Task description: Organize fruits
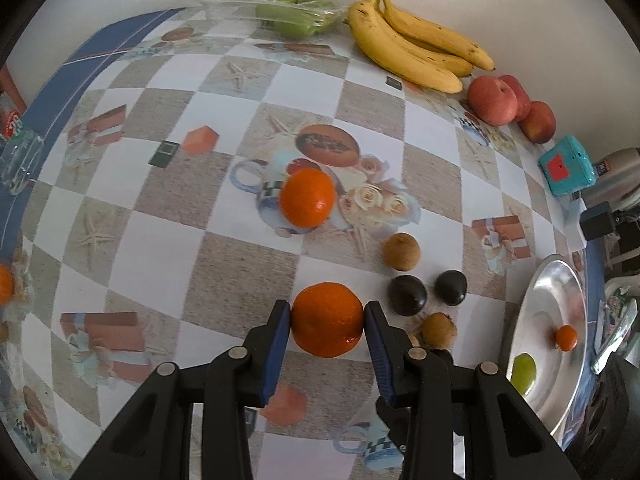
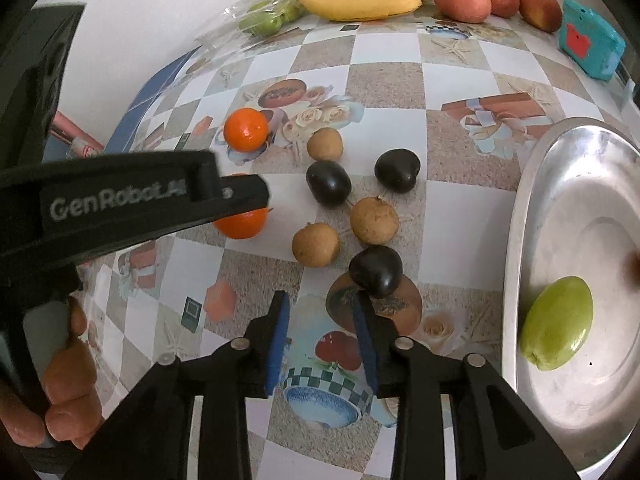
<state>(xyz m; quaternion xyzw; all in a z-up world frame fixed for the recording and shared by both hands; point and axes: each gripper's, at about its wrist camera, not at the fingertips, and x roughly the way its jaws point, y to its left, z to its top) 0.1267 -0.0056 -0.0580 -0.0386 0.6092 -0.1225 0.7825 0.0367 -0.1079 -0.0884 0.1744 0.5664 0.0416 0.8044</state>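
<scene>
My left gripper [image 1: 327, 312] is shut on an orange tangerine [image 1: 327, 319] just above the tablecloth; it also shows in the right wrist view [image 2: 242, 224], half hidden by the left gripper's body. A second tangerine [image 1: 307, 197] lies further out on the cloth. My right gripper [image 2: 320, 304] is open and empty, with a dark plum [image 2: 376, 271] just beyond its right finger. Brown round fruits [image 2: 316, 245] and other dark plums [image 2: 329, 183] lie in a cluster. A silver plate [image 2: 520, 216] at the right holds a green fruit [image 2: 558, 324].
Bananas [image 1: 416, 46], red apples [image 1: 492, 100] and a bag of green fruit [image 1: 288, 12] line the back wall. A teal box [image 1: 566, 166] and a metal flask [image 1: 616, 176] stand at the right. A clear container [image 1: 16, 152] is at the left edge.
</scene>
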